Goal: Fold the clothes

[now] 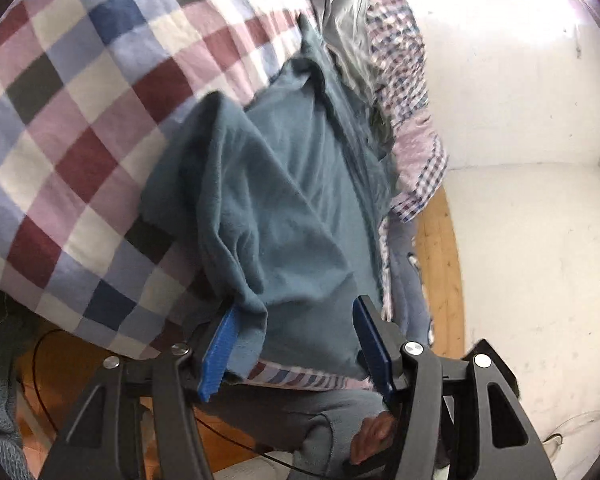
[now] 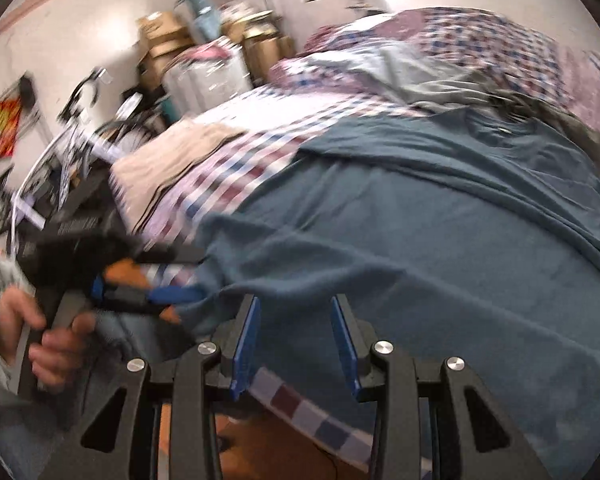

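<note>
While the blue-grey garment (image 2: 420, 248) lies spread over the near edge of the bed, both grippers sit right at its hem, so that's where the action is. From the left wrist view, the left gripper (image 1: 296, 344) has its blue pads (image 1: 220, 348) spread wide, with a bunched fold of the cloth hanging down between them; the fabric brushes the left pad but nothing looks pinched, so I'd call it wide apart rather than clamped. The checked bedcover (image 1: 80, 120) fills the left side of that view, a grey garment (image 1: 344, 28) is crumpled further up the bed, and a strip of wooden floor (image 1: 440, 264) shows next to a white wall (image 1: 520, 120). A hand (image 1: 374, 436) in a grey sleeve peeks out below the fingers. Over in the right wrist view, the right gripper (image 2: 296, 344) also stands with its pads parted, the hem of the blue-grey cloth lying between and just past them, not gripped as far as I can see. Off to the left there's the person's hand (image 2: 48, 332) around the other gripper's handle, pretty blurred. Beyond that, a beige cloth (image 2: 168, 156) rests on the bedcover, and cardboard boxes (image 2: 168, 40) pile up by the far wall.
</note>
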`<state>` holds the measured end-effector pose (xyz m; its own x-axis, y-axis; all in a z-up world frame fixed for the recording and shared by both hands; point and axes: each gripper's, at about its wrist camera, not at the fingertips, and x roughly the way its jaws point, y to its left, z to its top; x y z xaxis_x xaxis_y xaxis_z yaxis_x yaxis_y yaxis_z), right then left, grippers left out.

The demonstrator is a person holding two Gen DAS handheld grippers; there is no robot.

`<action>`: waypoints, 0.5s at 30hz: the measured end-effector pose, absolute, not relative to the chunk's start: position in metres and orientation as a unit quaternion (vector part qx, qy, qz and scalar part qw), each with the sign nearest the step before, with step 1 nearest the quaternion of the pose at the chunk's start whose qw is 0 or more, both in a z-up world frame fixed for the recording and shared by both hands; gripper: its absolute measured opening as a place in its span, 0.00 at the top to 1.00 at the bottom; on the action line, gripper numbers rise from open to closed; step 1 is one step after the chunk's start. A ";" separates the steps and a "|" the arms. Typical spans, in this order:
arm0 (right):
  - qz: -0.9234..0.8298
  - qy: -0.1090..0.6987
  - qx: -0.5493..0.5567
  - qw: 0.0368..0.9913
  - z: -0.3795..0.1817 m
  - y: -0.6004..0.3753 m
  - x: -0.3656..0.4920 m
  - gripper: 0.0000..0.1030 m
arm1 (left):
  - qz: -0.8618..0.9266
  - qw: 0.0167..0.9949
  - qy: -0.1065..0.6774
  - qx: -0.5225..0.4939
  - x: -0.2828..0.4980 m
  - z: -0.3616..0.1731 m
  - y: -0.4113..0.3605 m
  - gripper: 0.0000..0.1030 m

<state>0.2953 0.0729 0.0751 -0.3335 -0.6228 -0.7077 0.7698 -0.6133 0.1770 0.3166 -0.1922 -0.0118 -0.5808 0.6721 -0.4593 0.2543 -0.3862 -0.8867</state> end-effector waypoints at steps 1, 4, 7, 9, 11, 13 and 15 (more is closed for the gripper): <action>-0.806 0.110 0.385 0.435 0.072 0.068 0.301 0.62 | 0.710 0.140 -0.526 -0.446 0.314 -0.014 -0.190 0.40; -0.793 0.144 0.382 0.453 0.064 0.054 0.313 0.62 | 0.718 0.134 -0.509 -0.456 0.310 -0.013 -0.187 0.45; -0.788 0.163 0.371 0.463 0.062 0.046 0.321 0.62 | 0.721 0.122 -0.501 -0.463 0.309 -0.013 -0.190 0.71; -0.787 0.169 0.364 0.469 0.062 0.041 0.324 0.62 | 0.719 0.121 -0.508 -0.459 0.311 -0.015 -0.192 0.81; -0.785 0.173 0.360 0.474 0.062 0.036 0.327 0.62 | 0.716 0.123 -0.518 -0.452 0.313 -0.016 -0.196 0.89; -0.782 0.179 0.353 0.481 0.063 0.032 0.331 0.62 | 0.713 0.135 -0.537 -0.430 0.314 -0.015 -0.201 0.91; -0.781 0.186 0.346 0.486 0.063 0.028 0.337 0.62 | 0.710 0.146 -0.556 -0.407 0.315 -0.013 -0.208 0.92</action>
<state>0.3370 0.0276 0.0629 -0.2882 -0.6298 -0.7213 0.8875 -0.4585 0.0457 0.3155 -0.2083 -0.0132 -0.6251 0.6605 -0.4159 0.2452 -0.3397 -0.9080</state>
